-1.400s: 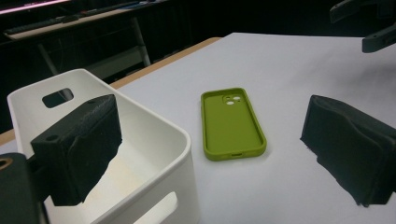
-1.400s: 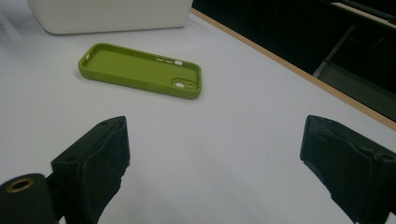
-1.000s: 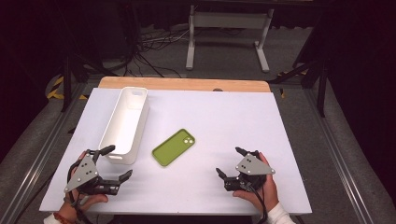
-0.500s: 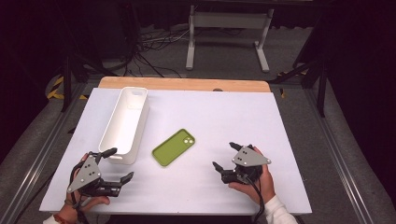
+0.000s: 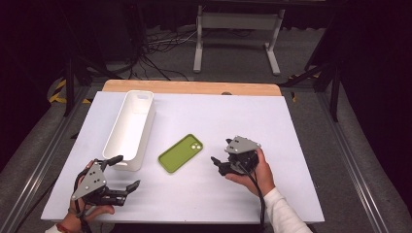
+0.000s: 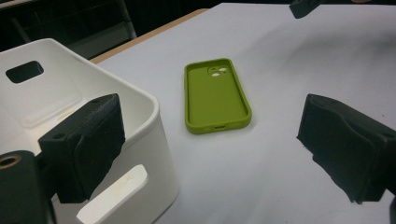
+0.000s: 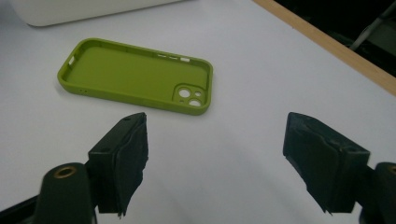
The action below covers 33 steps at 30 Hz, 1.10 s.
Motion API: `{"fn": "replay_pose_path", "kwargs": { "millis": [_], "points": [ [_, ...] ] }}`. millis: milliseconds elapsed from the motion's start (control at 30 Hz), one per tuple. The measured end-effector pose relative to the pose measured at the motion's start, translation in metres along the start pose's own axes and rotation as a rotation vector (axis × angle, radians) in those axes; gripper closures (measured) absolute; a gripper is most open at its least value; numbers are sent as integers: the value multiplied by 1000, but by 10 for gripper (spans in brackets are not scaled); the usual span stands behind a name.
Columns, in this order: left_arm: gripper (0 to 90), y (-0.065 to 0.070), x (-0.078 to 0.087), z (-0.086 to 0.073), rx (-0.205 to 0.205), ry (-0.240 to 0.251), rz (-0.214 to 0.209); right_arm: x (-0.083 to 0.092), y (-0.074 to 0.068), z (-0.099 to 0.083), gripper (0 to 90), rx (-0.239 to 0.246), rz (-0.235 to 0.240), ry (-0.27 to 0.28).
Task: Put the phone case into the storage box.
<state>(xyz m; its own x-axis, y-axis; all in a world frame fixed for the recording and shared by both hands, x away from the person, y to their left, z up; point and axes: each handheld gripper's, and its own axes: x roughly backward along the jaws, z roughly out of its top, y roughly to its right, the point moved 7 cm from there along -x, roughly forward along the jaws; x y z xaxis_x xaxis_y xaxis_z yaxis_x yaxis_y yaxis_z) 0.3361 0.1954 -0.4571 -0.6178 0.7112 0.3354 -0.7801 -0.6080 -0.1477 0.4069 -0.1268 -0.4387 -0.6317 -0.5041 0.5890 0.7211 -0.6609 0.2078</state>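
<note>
A green phone case (image 5: 180, 153) lies hollow side up near the middle of the white table (image 5: 291, 126). In the right gripper view the phone case (image 7: 135, 74) sits just beyond the wide-apart jaws of my right gripper (image 7: 215, 154), which holds nothing. From above, that right gripper (image 5: 219, 151) is a short way right of the case. My left gripper (image 5: 124, 173) is open and empty at the front left, beside the near end of a white bin (image 5: 130, 128). The left gripper view puts the phone case (image 6: 216, 95) farther ahead and the bin (image 6: 159, 154) against its left jaw.
The long white bin looks empty and runs from the front left toward the back. A wooden strip (image 5: 194, 87) borders the table's far edge. A metal stand (image 5: 233, 29) and cables lie on the floor beyond.
My right gripper has moved left and forward, closing on the phone case. The left gripper has barely shifted. The case and bin have not moved.
</note>
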Motion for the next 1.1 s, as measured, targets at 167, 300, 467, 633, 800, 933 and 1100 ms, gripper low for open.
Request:
{"fn": "replay_pose_path", "kwargs": {
  "millis": [167, 300, 467, 633, 800, 933, 1100],
  "points": [
    [80, 1, -1, -1, 3, -4, -11, -21, 2, 14, 279, -38, 46, -49],
    [81, 3, -3, -1, -2, -13, -21, -38, 4, 24, 370, -54, 72, -98],
    [81, 4, -3, -2, -1, -20, -30, -57, 6, 30, 465, -40, 90, -201],
    [82, 3, -3, -3, 0, -22, -30, -75, 9, 36, 486, -33, 110, -274],
    [84, 4, -3, -3, -3, -26, -39, -93, 13, 41, 518, -37, 112, -348],
    [84, 5, -4, -3, 0, -29, -45, -102, 14, 40, 568, -56, 127, -382],
    [93, 4, -4, -4, 6, -28, -46, -112, 14, 37, 673, -58, 135, -446]
  ]
}}
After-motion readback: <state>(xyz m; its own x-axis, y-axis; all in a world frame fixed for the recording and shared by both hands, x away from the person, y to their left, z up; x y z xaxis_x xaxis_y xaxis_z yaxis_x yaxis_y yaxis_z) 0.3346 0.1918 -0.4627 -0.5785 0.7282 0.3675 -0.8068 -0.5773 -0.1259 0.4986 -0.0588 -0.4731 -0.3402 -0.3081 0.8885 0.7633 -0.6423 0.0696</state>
